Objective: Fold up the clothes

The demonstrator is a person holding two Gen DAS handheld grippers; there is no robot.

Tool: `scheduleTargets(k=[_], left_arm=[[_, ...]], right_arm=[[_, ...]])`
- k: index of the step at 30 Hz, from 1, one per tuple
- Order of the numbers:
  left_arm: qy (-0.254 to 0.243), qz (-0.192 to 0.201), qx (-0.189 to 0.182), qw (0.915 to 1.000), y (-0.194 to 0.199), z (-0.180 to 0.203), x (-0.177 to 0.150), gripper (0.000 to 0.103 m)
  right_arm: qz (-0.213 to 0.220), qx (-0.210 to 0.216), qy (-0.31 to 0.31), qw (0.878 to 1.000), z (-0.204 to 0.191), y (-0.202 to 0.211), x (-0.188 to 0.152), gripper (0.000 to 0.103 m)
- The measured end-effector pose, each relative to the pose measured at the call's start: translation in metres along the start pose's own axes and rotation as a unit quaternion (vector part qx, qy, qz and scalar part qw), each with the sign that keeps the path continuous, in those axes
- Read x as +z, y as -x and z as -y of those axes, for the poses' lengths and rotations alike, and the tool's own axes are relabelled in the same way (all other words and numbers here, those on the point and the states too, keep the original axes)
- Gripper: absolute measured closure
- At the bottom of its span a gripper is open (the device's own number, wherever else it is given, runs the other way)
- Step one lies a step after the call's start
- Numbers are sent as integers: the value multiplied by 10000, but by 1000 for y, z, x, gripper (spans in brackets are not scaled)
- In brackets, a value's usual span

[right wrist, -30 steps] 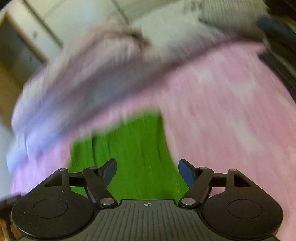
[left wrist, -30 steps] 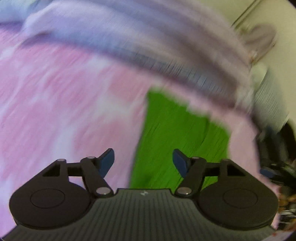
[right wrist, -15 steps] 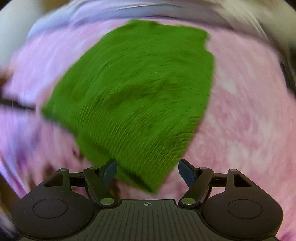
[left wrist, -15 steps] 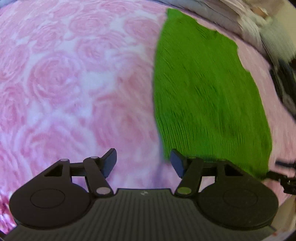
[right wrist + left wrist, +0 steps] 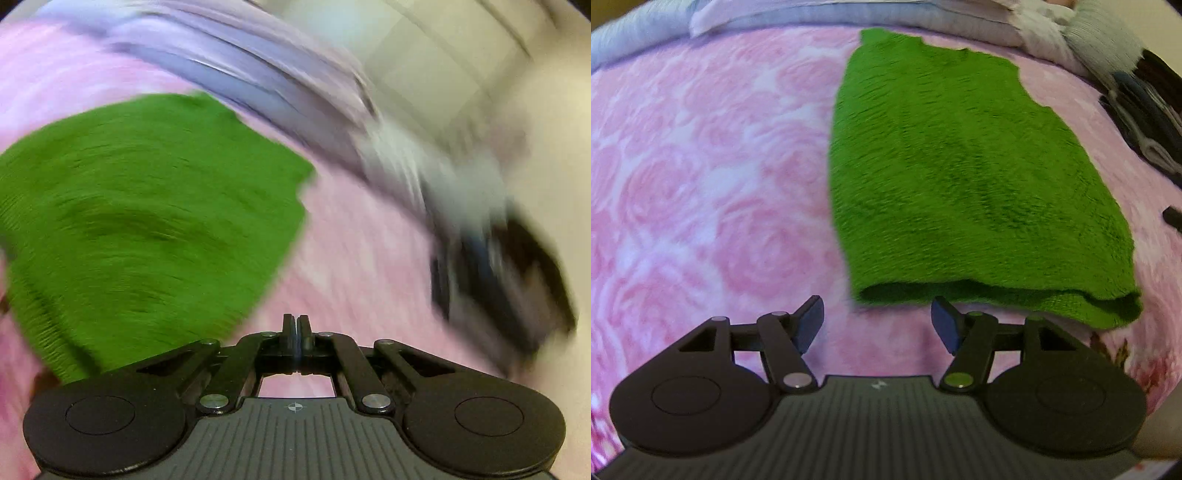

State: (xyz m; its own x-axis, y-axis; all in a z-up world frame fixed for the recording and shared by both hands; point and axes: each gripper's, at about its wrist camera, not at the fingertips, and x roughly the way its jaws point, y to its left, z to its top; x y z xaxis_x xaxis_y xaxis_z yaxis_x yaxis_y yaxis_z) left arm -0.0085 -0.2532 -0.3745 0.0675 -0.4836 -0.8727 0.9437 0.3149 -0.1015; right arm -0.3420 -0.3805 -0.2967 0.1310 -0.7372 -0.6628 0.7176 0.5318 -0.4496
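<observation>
Towel (image 5: 964, 177), green and fluffy, lies folded on the pink rose-print bedspread (image 5: 701, 192), with its doubled near edge just beyond the left gripper (image 5: 877, 321). That gripper hangs over bare bedspread with its jaws about half open and nothing between them; the towel's near left corner sits just past its right pad. The right gripper (image 5: 294, 328) is pressed fully closed and empty, to the right of the towel's edge (image 5: 147, 206) in a heavily blurred view. The main risk, as I judge it, is a one-sided fold: with the right jaws closed, only the left can take a corner, so the towel could drag or skew across the bedspread. The near edge shows two layers, and a shallow bite may catch only the top one and undo the fold. The plush pile may also slip from the pads. To the far right a dark stack (image 5: 1145, 110) sits near the towel, and pale bedding (image 5: 849, 11) runs along the far edge; a wide swing could knock either.
</observation>
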Motion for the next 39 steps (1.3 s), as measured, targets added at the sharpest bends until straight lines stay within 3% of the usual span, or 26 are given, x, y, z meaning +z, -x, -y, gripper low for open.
scheduleTargets(k=[2, 5, 6, 9, 12, 13, 14, 15, 19, 23, 25, 26, 27, 28, 29, 30, 33, 35, 37, 39], left_arm=[[-132, 49, 44, 9999, -3, 6, -1, 44], [21, -17, 144, 9999, -8, 2, -5, 44], [59, -13, 172, 9998, -8, 0, -6, 44], [72, -18, 241, 9997, -8, -5, -7, 44], [123, -36, 267, 9996, -9, -10, -8, 44], [132, -24, 292, 9995, -10, -11, -9, 44], [158, -12, 305, 9994, -12, -11, -8, 44], [203, 2, 295, 9994, -14, -11, -8, 44], [509, 151, 112, 9985, -18, -10, -3, 44], [918, 264, -27, 9954, -27, -9, 1, 46], [1136, 372, 54, 9928, -31, -12, 2, 57], [1207, 455, 82, 9916, -31, -13, 2, 74], [1205, 508, 113, 9914, -32, -14, 3, 101], [1058, 502, 229, 9929, -31, -12, 6, 101], [785, 491, 385, 9950, -29, -8, 9, 101], [388, 539, 617, 9959, -23, -2, 11, 101], [-801, 795, 1142, 9870, 15, 10, 18, 100], [-1722, 1261, 1518, 9651, 58, 20, 18, 99], [-2751, 1541, 1802, 9317, 90, 36, 6, 100], [-3250, 1193, 1735, 9220, 91, 46, -13, 100]], right_arm=[[68, 262, 269, 9993, 3, 5, -3, 101], [233, 639, 1070, 9919, -21, 24, -14, 52], [310, 868, 1078, 9899, -28, 31, -19, 51], [388, 1221, 1367, 9823, -59, 39, -29, 51], [560, 1069, 1878, 9748, -90, 30, -36, 56], [616, 954, 1954, 9741, -95, 23, -36, 63], [607, 856, 2013, 9739, -97, 15, -35, 91], [543, 802, 2007, 9748, -96, 7, -32, 103], [618, 490, 1106, 9907, -61, 0, -11, 103], [570, 460, 1002, 9923, -45, -4, -3, 103], [326, 531, 1031, 9927, -48, -12, -5, 96], [131, 588, 1000, 9932, -50, -18, -7, 91], [17, 632, 878, 9941, -49, -22, -11, 91], [-139, 749, 754, 9942, -49, -26, -13, 93], [-213, 847, 644, 9941, -46, -29, -14, 103], [-167, 830, 544, 9949, -42, -23, -13, 103], [352, 502, 327, 9976, -19, 18, -8, 103], [654, 303, 50, 9974, 1, 50, -5, 103], [646, 242, -57, 9976, 11, 72, -13, 103], [-22, 510, -62, 9987, 6, 67, -31, 103]])
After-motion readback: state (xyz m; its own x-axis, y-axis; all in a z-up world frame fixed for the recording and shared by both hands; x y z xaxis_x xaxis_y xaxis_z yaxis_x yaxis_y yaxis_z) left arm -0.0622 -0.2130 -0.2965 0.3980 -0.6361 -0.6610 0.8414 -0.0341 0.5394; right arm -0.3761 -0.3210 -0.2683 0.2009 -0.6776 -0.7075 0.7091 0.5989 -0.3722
